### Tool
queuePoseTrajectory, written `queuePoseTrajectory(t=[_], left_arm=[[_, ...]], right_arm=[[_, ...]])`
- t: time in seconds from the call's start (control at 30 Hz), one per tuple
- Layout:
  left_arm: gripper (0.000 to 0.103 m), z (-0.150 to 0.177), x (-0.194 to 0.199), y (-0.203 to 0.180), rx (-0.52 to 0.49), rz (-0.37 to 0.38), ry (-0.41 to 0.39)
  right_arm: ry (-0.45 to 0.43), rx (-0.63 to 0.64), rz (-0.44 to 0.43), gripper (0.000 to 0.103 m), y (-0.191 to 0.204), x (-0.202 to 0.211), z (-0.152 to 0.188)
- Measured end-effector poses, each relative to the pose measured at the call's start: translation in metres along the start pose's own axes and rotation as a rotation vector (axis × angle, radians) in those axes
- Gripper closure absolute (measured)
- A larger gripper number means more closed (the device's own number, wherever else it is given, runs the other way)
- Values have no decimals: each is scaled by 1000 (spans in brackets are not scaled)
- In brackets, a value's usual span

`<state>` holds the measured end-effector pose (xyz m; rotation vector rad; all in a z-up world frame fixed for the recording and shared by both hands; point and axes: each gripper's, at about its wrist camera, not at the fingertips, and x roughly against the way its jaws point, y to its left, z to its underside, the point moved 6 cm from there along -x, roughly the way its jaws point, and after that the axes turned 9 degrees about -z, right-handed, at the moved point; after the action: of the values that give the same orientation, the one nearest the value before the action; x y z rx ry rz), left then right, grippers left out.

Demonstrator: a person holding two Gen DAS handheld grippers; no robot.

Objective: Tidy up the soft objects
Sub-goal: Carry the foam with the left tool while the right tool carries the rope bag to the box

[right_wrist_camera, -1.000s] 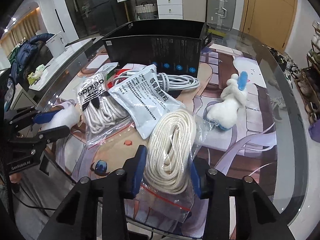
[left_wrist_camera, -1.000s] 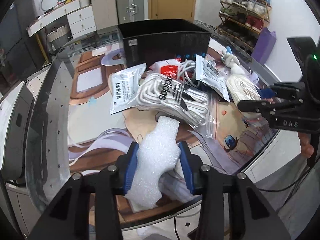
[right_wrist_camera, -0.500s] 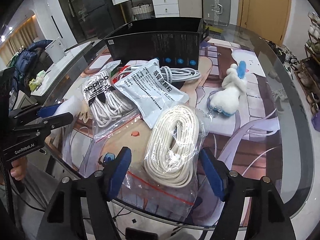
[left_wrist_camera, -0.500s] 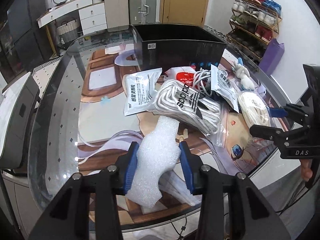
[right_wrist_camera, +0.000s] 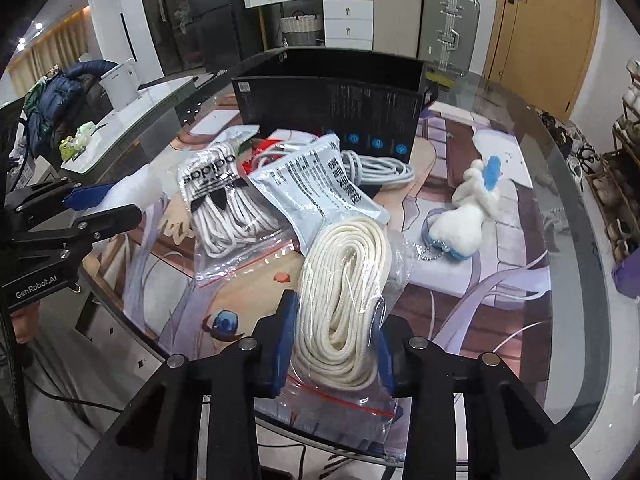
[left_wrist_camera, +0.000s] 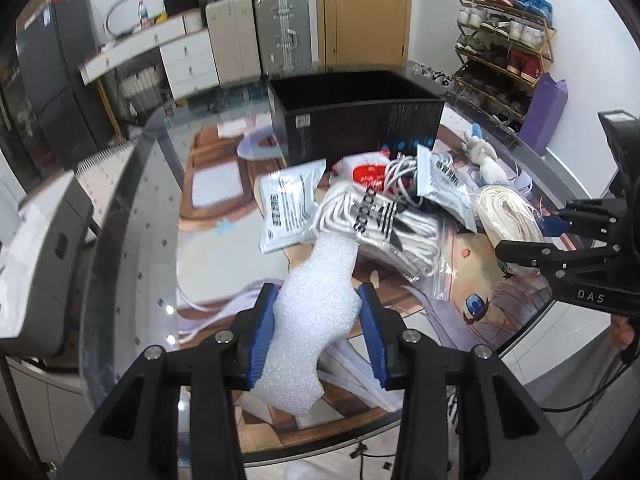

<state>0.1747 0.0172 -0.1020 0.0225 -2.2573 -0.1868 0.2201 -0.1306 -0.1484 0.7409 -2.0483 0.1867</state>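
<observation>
White foam piece [left_wrist_camera: 316, 312] is clamped in the left gripper [left_wrist_camera: 316, 332] at the counter's [left_wrist_camera: 132, 216] near edge, while the right gripper [right_wrist_camera: 334, 340] has just closed on bagged cream rope [right_wrist_camera: 344, 300], long axis pointing toward the black box [right_wrist_camera: 332, 100] straight beyond.

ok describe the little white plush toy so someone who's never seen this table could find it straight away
Start from the big black box at the back of the glass table. To the right of its front corner, lying alone on the printed mat, is the plush toy. It is the only fluffy, unbagged thing: white, with a blue patch on top and a small ball chain, apart from the bagged ropes and sachets.
</observation>
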Motion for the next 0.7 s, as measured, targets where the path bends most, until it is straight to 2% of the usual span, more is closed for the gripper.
queuePoseTrajectory(t=[0.1,0.4,0.7], left_arm=[[63,-4,6,-1,5,3,-19],[63,-21,22,-7,-24,-57,-85],[63,-59,41,-11,-21,-30,-155]], right_arm=[[-25,6,-16,68,3,8,-3],[-108,50,-57,68,26,36,-22],[-214,105,-51,68,45,73,-66]])
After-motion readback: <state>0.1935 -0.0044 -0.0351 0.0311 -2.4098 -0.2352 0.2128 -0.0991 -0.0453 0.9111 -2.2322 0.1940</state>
